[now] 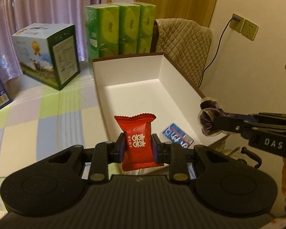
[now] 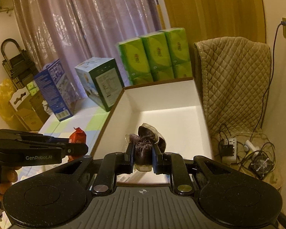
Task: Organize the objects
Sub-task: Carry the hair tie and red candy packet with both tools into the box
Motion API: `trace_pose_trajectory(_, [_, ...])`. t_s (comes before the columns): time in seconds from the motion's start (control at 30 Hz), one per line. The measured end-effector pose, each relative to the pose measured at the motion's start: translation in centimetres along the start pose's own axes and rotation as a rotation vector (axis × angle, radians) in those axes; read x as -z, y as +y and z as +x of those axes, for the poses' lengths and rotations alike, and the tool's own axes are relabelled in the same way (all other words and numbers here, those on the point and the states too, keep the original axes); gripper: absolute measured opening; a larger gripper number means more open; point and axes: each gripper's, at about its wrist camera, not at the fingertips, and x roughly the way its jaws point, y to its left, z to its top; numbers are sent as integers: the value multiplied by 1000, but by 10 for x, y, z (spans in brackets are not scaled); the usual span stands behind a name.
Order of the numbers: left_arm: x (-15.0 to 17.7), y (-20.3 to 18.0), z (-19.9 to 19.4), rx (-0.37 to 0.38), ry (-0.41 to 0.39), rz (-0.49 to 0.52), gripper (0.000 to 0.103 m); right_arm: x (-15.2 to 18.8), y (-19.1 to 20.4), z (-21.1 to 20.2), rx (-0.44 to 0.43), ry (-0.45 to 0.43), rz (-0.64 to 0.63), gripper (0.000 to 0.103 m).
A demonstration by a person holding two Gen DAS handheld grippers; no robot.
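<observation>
My left gripper is shut on a red candy packet with white characters, held above the near left corner of the open white box. A blue and white packet lies inside the box at its near end. My right gripper is shut on a dark purple scrunchie in clear wrap, held over the near right edge of the white box. The left wrist view shows the scrunchie at the box's right rim. The red packet appears at the left in the right wrist view.
A checked cloth covers the table. Behind the box stand green tissue packs, a green-and-white carton and a blue carton. A quilted cover hangs to the right, with cables and a small fan on the floor.
</observation>
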Motion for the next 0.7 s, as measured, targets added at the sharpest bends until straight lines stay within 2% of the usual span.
trace_pose_trajectory(0.3, [-34, -14, 50, -3, 28, 22, 23, -18, -30, 40, 24, 28, 5, 15])
trace_pose_trajectory(0.7, [-52, -10, 115, -40, 118, 20, 23, -28, -58, 103, 57, 108, -22, 15])
